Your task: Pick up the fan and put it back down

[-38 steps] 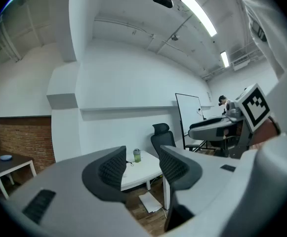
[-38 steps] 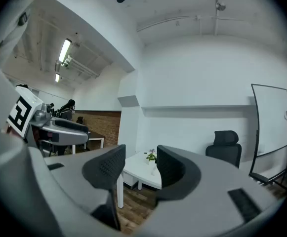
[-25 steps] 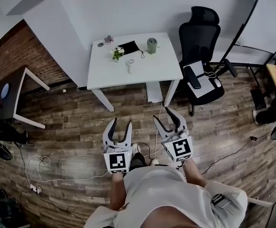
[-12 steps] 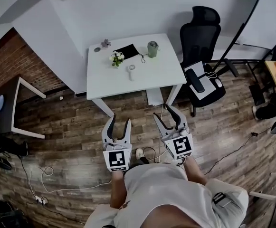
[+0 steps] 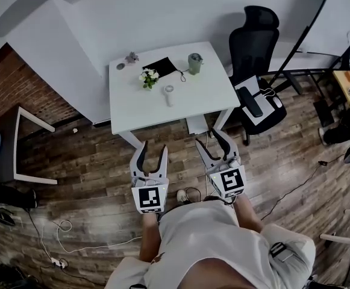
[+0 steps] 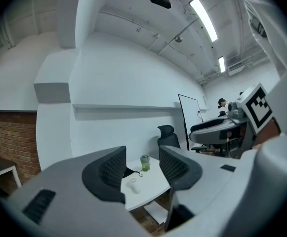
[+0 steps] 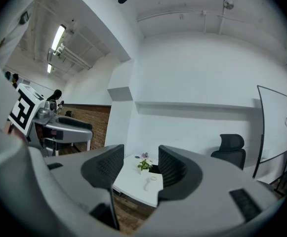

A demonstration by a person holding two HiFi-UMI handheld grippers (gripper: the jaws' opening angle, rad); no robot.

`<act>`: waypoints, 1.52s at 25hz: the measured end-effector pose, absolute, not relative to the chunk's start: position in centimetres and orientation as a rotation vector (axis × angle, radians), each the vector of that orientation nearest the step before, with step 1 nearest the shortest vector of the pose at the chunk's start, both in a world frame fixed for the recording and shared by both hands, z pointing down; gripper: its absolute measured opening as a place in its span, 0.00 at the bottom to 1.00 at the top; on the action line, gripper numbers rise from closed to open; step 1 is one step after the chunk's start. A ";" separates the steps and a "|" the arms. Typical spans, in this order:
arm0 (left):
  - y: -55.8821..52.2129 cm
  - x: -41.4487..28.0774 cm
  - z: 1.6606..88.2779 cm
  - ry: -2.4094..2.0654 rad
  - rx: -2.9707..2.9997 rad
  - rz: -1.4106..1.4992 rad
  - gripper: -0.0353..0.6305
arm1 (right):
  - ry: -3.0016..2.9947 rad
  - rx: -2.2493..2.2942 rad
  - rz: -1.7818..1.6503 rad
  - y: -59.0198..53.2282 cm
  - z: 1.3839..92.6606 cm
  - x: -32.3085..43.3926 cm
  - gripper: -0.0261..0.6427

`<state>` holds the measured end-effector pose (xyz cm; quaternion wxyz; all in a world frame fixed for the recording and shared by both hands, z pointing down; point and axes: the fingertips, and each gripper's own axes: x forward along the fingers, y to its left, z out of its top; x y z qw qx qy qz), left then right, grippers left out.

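The small white hand fan (image 5: pixel 169 94) lies flat near the middle of the white table (image 5: pixel 132 110), well ahead of both grippers. My left gripper (image 5: pixel 153 149) and right gripper (image 5: pixel 208 137) are held level side by side over the wooden floor, short of the table's front edge. Both stand open with nothing between their fingers. In the left gripper view the fan (image 6: pixel 132 184) shows far off through the gap of the left gripper (image 6: pixel 142 163). The right gripper view shows the fan (image 7: pixel 149 183) through the gap of the right gripper (image 7: pixel 140 167).
On the table stand a small flower pot (image 5: pixel 147 77), a green cup (image 5: pixel 194 62) and a black pouch (image 5: pixel 162 66). A black office chair (image 5: pixel 256 59) is right of the table, a whiteboard (image 5: pixel 337 23) beyond it. A side table (image 5: pixel 18 143) and floor cables (image 5: pixel 72 245) lie left.
Both grippers and the person have moved forward toward the table, which now sits closer. The jaws have stayed the same and hold nothing.
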<state>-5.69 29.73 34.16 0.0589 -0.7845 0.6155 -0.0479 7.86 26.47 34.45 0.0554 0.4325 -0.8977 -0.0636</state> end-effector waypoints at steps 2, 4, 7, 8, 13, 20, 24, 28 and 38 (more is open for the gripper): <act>29.2 -6.4 34.3 1.851 -2.383 -0.139 0.36 | -2.721 1.325 -0.204 26.0 34.5 7.1 0.37; 28.7 -6.7 34.4 1.842 -2.393 -0.128 0.36 | -2.714 1.337 -0.211 25.8 34.6 6.6 0.37; 28.0 -7.2 34.6 1.835 -2.409 -0.108 0.36 | -2.700 1.342 -0.197 25.3 35.1 6.1 0.37; 27.7 -7.3 34.7 1.826 -2.413 -0.116 0.36 | -2.696 1.347 -0.198 25.1 35.1 5.9 0.37; 25.8 -8.0 35.2 1.796 -2.427 -0.143 0.36 | -2.686 1.360 -0.198 23.3 35.2 5.2 0.37; 22.2 -8.9 35.2 1.793 -2.428 -0.146 0.36 | -2.686 1.366 -0.205 19.6 35.0 4.2 0.37; 19.6 -9.3 35.3 1.801 -2.428 -0.148 0.36 | -2.678 1.367 -0.195 16.8 35.3 4.0 0.37; 16.4 -9.6 35.4 1.816 -2.424 -0.158 0.36 | -2.684 1.354 -0.191 13.5 35.3 3.8 0.37; 8.8 -10.2 35.6 1.898 -2.381 -0.191 0.36 | -2.712 1.279 -0.151 5.1 35.3 3.3 0.37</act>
